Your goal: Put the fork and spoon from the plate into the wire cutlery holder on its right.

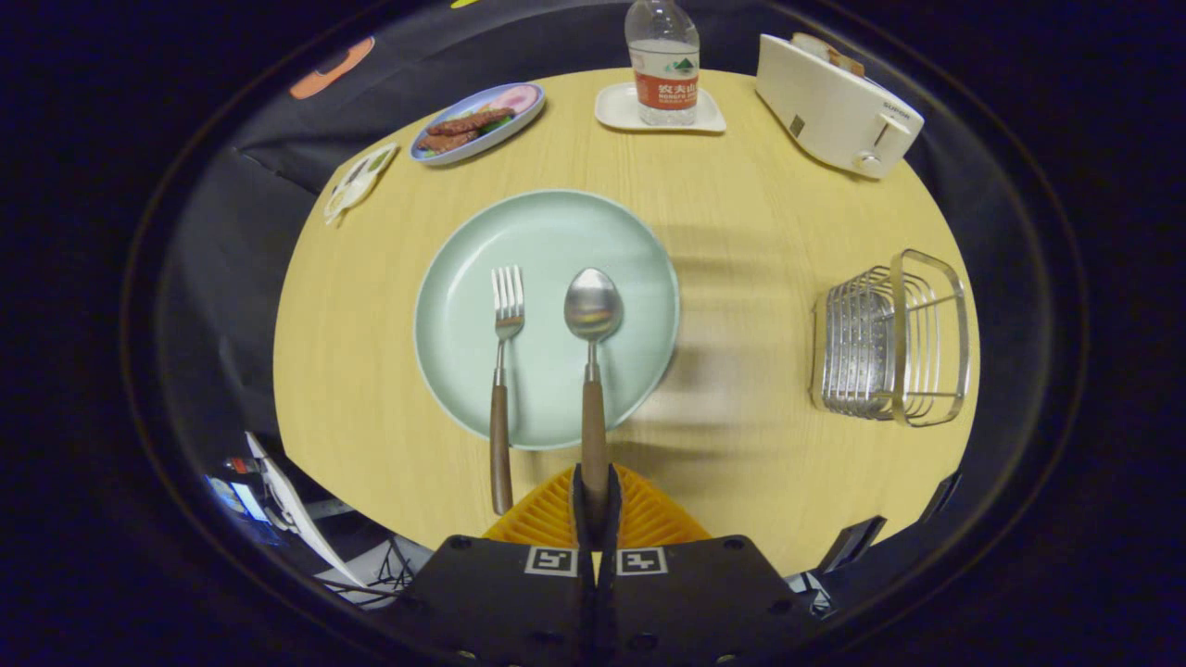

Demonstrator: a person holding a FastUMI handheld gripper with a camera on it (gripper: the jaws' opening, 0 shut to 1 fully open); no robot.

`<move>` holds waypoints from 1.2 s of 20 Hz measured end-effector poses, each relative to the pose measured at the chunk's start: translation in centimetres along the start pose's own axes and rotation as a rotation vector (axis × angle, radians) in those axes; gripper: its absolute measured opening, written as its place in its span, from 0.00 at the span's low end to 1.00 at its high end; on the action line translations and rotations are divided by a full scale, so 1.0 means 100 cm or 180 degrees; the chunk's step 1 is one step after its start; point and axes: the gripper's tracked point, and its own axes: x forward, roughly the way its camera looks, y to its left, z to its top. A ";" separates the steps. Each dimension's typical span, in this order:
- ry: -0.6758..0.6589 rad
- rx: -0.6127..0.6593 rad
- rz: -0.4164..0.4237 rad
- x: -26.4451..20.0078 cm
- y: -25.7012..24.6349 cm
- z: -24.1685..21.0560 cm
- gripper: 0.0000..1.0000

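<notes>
While one fork (506,371) and one spoon (592,352) lie side by side on the round pale-green plate (463,306), the gripper (594,505) is clamped on the spoon's wooden handle end, both fingers pressing it. Both utensils have shiny metal heads and brown wood handles; the fork sits just to the spoon's left, untouched. One ribbed wire cutlery holder (891,338) stands well off to the right on the light wood tabletop (769,232).
</notes>
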 end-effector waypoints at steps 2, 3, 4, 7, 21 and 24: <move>-0.0063 -0.0036 0.0083 -0.022 -0.001 0.002 0.01; -0.0111 -0.0063 0.0102 -0.033 -0.004 0.005 0.01; -0.0149 -0.0078 0.0130 -0.046 -0.007 0.007 0.01; -0.0257 -0.0067 0.0232 -0.084 -0.020 0.011 0.01; -0.0059 0.0623 0.0234 -0.155 -0.151 -0.006 0.01; 0.0110 0.0738 0.0234 -0.145 -0.160 -0.012 0.01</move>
